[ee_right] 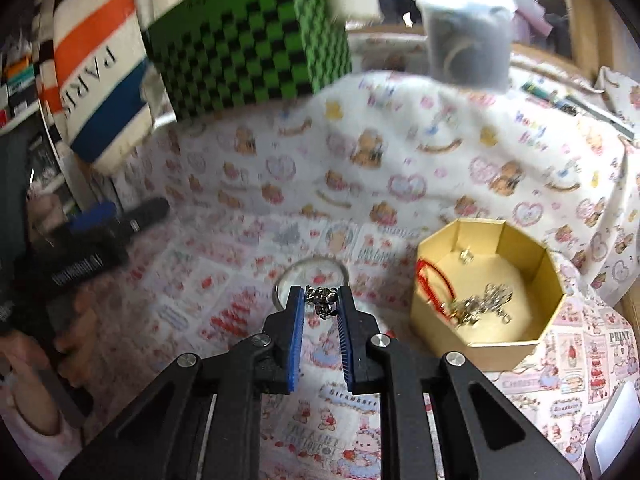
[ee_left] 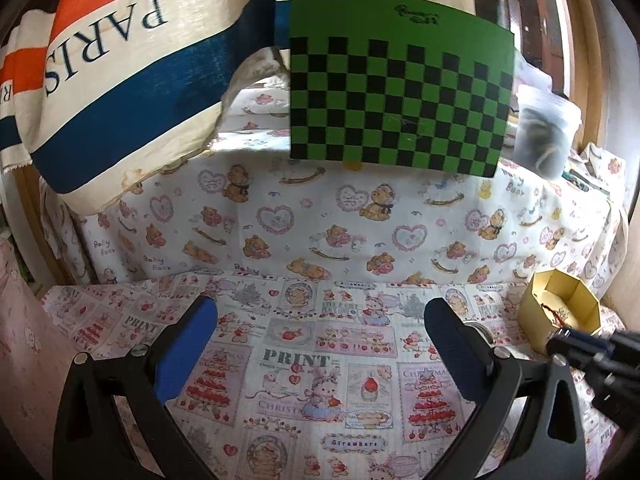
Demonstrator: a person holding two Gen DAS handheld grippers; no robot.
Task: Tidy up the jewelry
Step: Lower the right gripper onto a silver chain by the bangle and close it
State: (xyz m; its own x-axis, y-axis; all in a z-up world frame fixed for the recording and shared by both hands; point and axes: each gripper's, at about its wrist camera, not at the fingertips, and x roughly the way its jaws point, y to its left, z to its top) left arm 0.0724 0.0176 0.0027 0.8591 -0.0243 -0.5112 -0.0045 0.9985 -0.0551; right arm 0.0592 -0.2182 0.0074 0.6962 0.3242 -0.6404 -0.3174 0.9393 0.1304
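My right gripper (ee_right: 322,300) is shut on a bunched silver chain (ee_right: 322,300), held above a clear glass dish (ee_right: 312,276) on the printed cloth. To its right stands a yellow octagonal box (ee_right: 486,292) holding a red cord (ee_right: 430,280) and silver jewelry (ee_right: 484,304). My left gripper (ee_left: 320,328) is open and empty above the cloth; it shows at the left in the right wrist view (ee_right: 120,216). The box (ee_left: 560,308) sits at the right in the left wrist view, with the right gripper (ee_left: 600,356) in front of it.
A green and black checkered board (ee_left: 400,92) leans at the back beside a striped "PARIS" bag (ee_left: 120,80). A grey plastic container (ee_left: 544,132) stands at the back right on the bear-print cloth. Pens (ee_right: 560,100) lie at the far right.
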